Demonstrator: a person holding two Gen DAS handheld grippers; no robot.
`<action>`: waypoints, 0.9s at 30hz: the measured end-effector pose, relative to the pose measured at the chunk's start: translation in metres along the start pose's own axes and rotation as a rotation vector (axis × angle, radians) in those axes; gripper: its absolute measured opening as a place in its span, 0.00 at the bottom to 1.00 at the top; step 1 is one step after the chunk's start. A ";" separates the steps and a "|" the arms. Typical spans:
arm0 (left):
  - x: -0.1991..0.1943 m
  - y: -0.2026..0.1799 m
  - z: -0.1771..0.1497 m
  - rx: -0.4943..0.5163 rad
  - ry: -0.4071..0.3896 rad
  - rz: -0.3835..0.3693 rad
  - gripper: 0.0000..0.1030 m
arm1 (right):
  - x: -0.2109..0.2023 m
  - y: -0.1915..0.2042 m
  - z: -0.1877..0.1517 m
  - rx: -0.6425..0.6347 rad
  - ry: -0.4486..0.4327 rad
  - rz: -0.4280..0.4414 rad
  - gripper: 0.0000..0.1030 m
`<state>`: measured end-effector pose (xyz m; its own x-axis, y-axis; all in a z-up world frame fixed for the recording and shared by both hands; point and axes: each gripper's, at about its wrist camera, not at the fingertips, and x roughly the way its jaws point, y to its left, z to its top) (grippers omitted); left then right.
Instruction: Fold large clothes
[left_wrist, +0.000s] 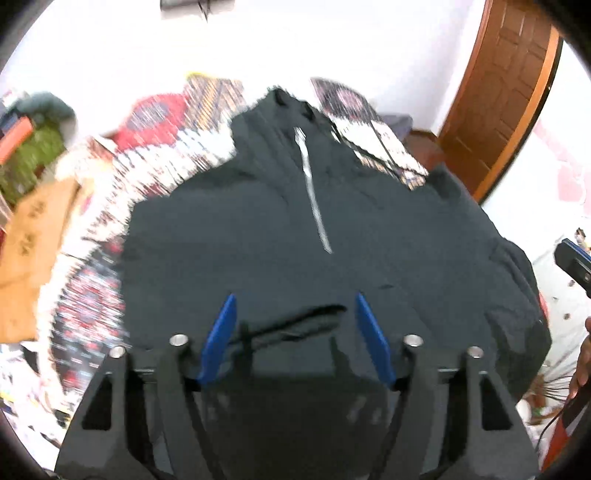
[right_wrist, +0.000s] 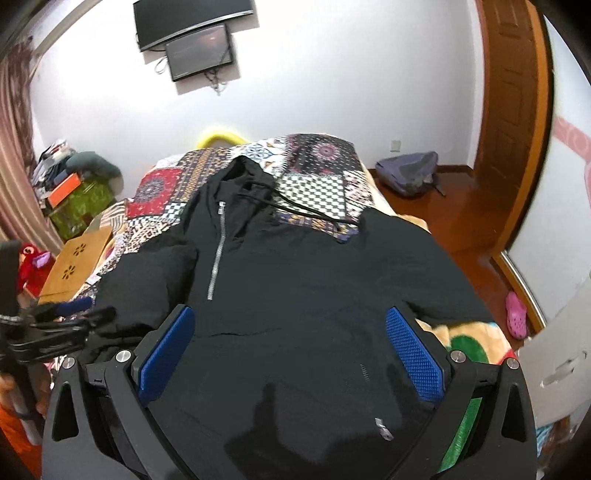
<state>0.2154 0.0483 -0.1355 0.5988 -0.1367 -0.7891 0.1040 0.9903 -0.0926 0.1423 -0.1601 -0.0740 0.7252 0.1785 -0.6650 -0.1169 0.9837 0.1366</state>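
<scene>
Item: black hooded jacket (right_wrist: 295, 266), half-length silver zip (right_wrist: 218, 254), drawstring (right_wrist: 306, 212) trailing from the hood; lay spread front-up across a patchwork bedspread (right_wrist: 317, 177), hood toward the far wall. Left gripper (left_wrist: 295, 339) and right gripper (right_wrist: 288, 354) both stood wide open above its lower hem, holding nothing

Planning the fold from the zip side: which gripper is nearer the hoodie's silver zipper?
Left. The left gripper sits almost straight below the zipper; the right gripper sits to the zipper's right.
</scene>
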 end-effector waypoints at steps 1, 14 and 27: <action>-0.006 0.004 0.000 0.005 -0.022 0.015 0.71 | 0.001 0.006 0.002 -0.007 -0.001 0.011 1.00; -0.059 0.100 -0.028 -0.106 -0.162 0.210 0.85 | 0.063 0.117 0.009 -0.279 0.110 0.184 1.00; -0.042 0.172 -0.075 -0.287 -0.070 0.254 0.85 | 0.146 0.247 -0.037 -0.691 0.342 0.299 0.98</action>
<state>0.1484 0.2261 -0.1638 0.6310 0.1223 -0.7661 -0.2752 0.9586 -0.0736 0.1943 0.1095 -0.1641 0.3636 0.3212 -0.8744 -0.7440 0.6650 -0.0651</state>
